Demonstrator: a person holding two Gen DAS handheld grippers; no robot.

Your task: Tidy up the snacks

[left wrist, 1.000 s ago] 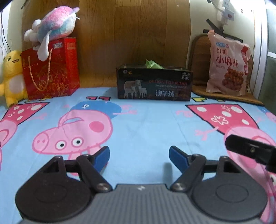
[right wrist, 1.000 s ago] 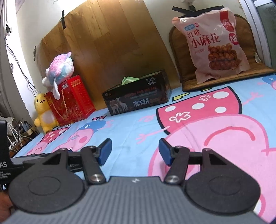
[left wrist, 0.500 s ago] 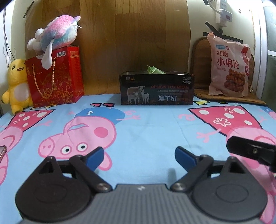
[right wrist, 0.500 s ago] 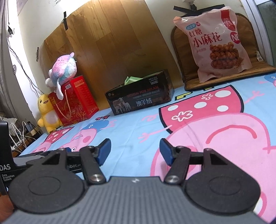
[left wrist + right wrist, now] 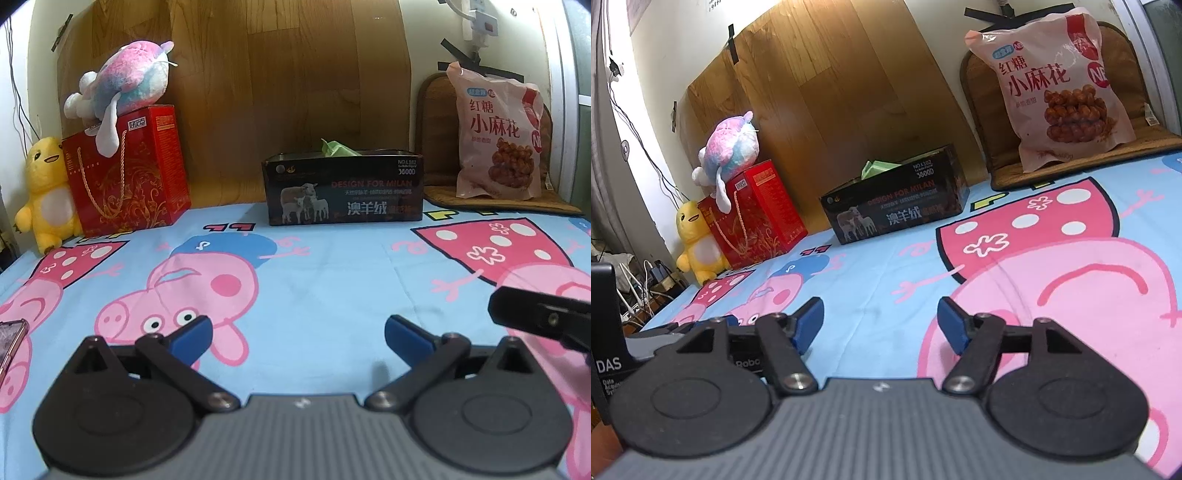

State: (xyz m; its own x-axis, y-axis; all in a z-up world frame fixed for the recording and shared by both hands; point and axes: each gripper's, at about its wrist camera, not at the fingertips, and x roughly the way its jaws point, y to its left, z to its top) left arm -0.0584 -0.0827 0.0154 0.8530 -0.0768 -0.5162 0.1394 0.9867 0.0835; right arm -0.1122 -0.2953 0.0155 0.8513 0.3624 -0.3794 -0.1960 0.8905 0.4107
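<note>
Warm indoor light, glare upper right, fisheye-bent edges, sharp focus.

A phone (image 5: pixel 11 345) is cut off at the left edge of the left wrist view. Inside the dark box (image 5: pixel 341 192), only a green packet's (image 5: pixel 336 148) top shows above the rim.
</note>
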